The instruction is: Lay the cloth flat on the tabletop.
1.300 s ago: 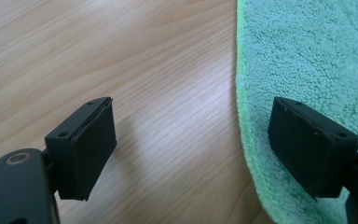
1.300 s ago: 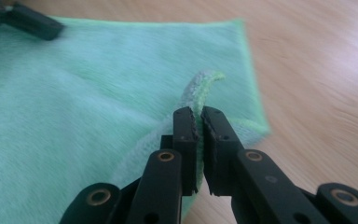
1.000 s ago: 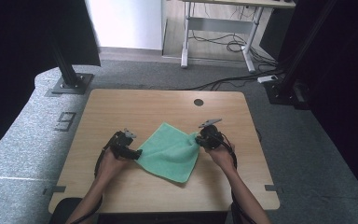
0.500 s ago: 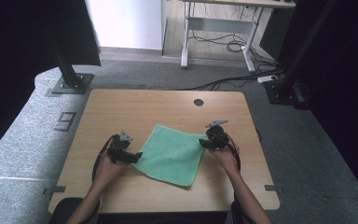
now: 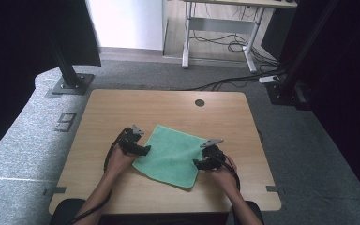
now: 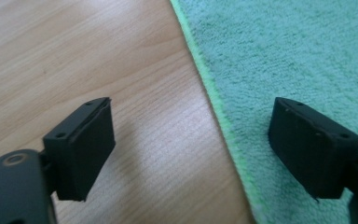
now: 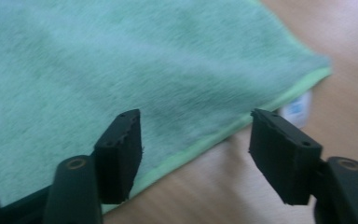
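The square green terry cloth (image 5: pixel 171 154) now lies flat and spread on the light wooden counter (image 5: pixel 168 105), where a second ago it sat bunched and smaller between the hands. The right tongs (image 5: pixel 200 163) — whose jaws have just been opening — stand apart over the cloth's near right edge with nothing pinched, and have come nearer the person. The left tongs (image 5: pixel 146 150) gape wide across its left hem — one jaw over wood, one over cloth.

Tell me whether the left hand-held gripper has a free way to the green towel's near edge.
Probably yes: the left hand-held gripper stands open astride the green towel edge, nothing between on the table.
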`<state>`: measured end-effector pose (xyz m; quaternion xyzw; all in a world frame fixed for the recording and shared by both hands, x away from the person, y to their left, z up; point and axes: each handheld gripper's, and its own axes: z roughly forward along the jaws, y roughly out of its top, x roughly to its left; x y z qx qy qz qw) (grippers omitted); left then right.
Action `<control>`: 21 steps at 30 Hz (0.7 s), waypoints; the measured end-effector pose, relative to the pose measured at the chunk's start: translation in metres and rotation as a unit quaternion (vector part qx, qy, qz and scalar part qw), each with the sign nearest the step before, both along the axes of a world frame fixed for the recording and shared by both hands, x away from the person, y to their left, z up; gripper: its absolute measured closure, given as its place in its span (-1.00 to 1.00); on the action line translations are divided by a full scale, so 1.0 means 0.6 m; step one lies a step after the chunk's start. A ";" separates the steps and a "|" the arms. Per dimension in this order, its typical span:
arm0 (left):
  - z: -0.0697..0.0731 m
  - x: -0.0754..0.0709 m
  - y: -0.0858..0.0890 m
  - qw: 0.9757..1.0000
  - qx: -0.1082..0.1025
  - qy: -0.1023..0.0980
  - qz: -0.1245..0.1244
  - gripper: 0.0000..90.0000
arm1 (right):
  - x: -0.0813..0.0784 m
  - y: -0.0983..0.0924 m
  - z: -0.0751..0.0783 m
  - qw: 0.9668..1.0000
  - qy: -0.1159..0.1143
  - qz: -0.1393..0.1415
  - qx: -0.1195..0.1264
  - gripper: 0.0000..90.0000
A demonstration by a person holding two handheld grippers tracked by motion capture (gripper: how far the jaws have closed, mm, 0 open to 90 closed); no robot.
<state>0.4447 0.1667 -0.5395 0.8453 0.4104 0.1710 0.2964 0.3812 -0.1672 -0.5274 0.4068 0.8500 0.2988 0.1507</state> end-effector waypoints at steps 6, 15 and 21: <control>0.004 -0.006 0.008 0.999 0.026 -0.016 0.027 -0.67 | -0.007 0.004 -0.014 1.000 0.000 -0.017 -0.016 -0.42; 0.004 -0.037 0.020 0.999 0.020 -0.008 0.027 -0.66 | 0.034 -0.022 -0.017 0.999 0.002 -0.045 -0.005 -0.45; 0.004 -0.049 0.022 1.000 0.016 -0.011 0.021 -0.67 | 0.052 -0.023 -0.017 0.999 -0.003 -0.047 -0.008 -0.42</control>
